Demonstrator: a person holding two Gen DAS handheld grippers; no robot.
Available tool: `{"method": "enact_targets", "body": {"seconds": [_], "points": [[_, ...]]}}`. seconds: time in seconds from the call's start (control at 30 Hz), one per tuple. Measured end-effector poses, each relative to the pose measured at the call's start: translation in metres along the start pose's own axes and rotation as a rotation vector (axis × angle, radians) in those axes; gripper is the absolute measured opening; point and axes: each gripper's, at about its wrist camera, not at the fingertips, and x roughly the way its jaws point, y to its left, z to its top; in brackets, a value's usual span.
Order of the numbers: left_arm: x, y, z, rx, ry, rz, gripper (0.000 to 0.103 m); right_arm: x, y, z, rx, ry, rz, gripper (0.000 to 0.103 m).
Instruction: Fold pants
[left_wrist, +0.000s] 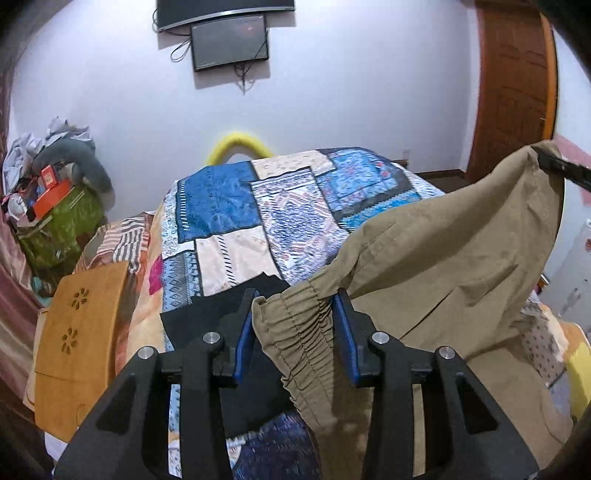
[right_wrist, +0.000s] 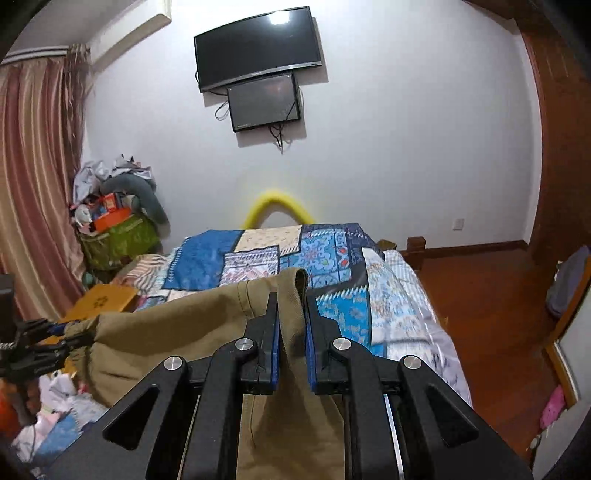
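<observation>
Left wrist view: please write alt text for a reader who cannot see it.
The left tool grips the gathered elastic waistband of khaki pants, lifted above a bed with a blue patchwork quilt. The right tool holds the pants' far corner at the upper right. Two dark screens hang on the white wall.

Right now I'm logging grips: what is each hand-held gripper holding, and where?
Both hold the khaki pants: left hand-held gripper on the elastic waistband, right hand-held gripper on another edge.

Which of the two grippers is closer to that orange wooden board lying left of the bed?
The left gripper. It grips the khaki pants at the elastic waist, just right of the orange board. The right gripper holds the pants' other corner, farther right.
</observation>
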Motion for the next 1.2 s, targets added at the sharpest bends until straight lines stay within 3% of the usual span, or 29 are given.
{"method": "enact_targets", "body": {"seconds": [0.37, 0.83, 1.1, 1.2], "points": [[-0.055, -0.016, -0.062, 0.013, 0.016, -0.083, 0.040, -0.084, 0.013, -0.085, 0.009, 0.067, 0.027, 0.010], [-0.082, -0.028, -0.142, 0.058, 0.095, -0.112, 0.043, -0.119, 0.031, -0.185, 0.056, 0.205, -0.003, 0.011], [-0.080, -0.028, -0.177, 0.051, 0.185, -0.105, 0.047, -0.123, 0.028, -0.222, 0.115, 0.308, -0.019, 0.019], [-0.085, -0.025, -0.186, 0.049, 0.208, -0.085, 0.051, -0.132, 0.027, -0.232, 0.136, 0.325, -0.044, 0.032]]}}
